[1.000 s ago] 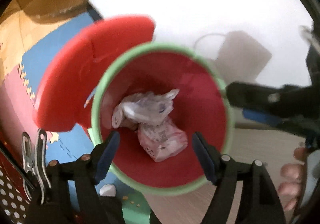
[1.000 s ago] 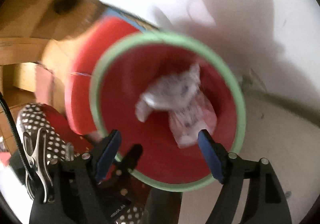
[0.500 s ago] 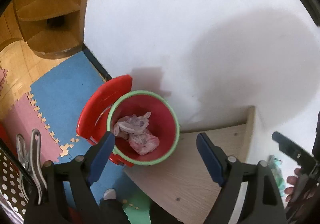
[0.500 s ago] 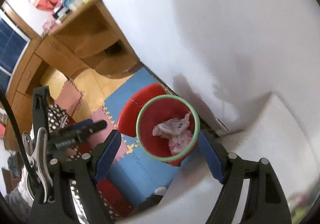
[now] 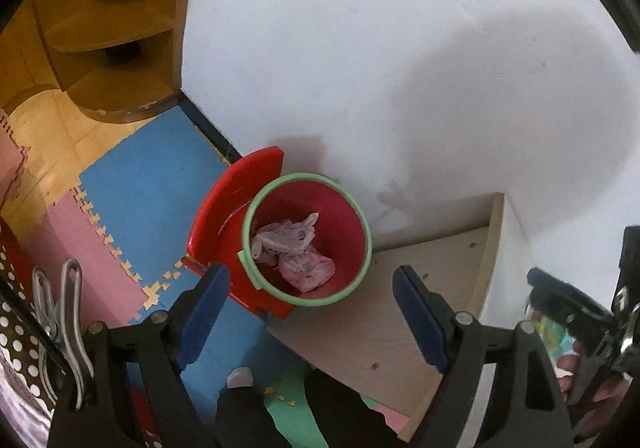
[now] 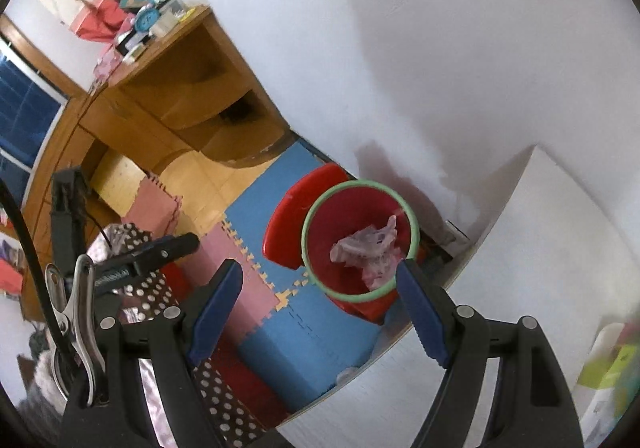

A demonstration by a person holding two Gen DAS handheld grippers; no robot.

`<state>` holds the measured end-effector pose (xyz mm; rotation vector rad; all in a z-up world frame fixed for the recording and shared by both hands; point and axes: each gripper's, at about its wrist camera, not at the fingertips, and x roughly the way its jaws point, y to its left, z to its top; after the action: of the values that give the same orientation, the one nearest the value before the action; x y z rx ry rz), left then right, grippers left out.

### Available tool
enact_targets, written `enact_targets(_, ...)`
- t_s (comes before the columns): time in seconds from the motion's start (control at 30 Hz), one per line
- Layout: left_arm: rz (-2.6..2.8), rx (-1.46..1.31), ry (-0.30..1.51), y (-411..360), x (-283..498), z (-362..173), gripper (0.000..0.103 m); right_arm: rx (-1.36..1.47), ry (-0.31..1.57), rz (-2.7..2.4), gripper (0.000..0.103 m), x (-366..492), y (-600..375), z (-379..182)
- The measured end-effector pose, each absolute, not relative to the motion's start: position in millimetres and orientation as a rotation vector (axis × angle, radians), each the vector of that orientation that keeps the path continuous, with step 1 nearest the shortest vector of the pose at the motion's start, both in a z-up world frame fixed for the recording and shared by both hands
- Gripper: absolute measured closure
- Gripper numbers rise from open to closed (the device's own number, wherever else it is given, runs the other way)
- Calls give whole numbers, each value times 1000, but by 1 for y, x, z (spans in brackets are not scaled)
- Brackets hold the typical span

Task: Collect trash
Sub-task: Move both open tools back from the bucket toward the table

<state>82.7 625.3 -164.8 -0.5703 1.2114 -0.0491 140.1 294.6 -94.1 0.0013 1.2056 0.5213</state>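
red bin [image 5: 352, 224] with a pale green rim sits on the floor against the white wall [image 5: 400, 48], tucked in the corner beside a light wood-sided cabinet [image 5: 400, 328]. its red lid [image 5: 228, 216] is flipped up, standing on the side away from the cabinet. inside lie two crumpled wads of trash [image 5: 296, 248]: a whitish-lilac wrapper on top, a pinkish printed one just below it, touching. same pile shows in the right wrist view [image 6: 368, 248], bin [image 6: 340, 216] partly hidden behind a blue finger pad.

floor under the bin is blue and pink foam mat [image 5: 140, 184], jigsaw edges, wood floor beyond. brown corner shelf [image 5: 112, 48] stands further along the wall.

left gripper [image 5: 312, 312]: blue-padded fingers spread wide, nothing between them, touching nothing; it hangs above the bin, well apart from it, bin framed in the gap. right gripper [image 6: 320, 304]: also spread wide, holds nothing, no contact; the bin sits near its right pad in frame.

right gripper's black body pokes into the left wrist view at the far right edge, over a small colourful packet [image 5: 554, 336] that is too blurred to identify. the left gripper's body shows at the left of the right wrist view, above polka-dot fabric [image 6: 152, 288]. white cabinet top [image 6: 520, 288] fills the lower right there.
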Motion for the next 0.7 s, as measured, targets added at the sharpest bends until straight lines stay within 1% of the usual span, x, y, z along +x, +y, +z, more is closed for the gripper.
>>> enact_targets(0.2,-81,-544,1210,623,89,-165,16,-4,1235,509,22,134,300,-109)
enact_targets(0.43,-117,-553,1184,603,90,-153,16,-152,1148,529,22,113,302,-92)
enact_targets(0.53,-144,-522,1200,585,88,-146,16,-139,1084,525,22,89,283,-74)
enact_targets(0.7,-247,-436,1190,529,89,-123,16,-79,1029,388,22,43,225,-58)
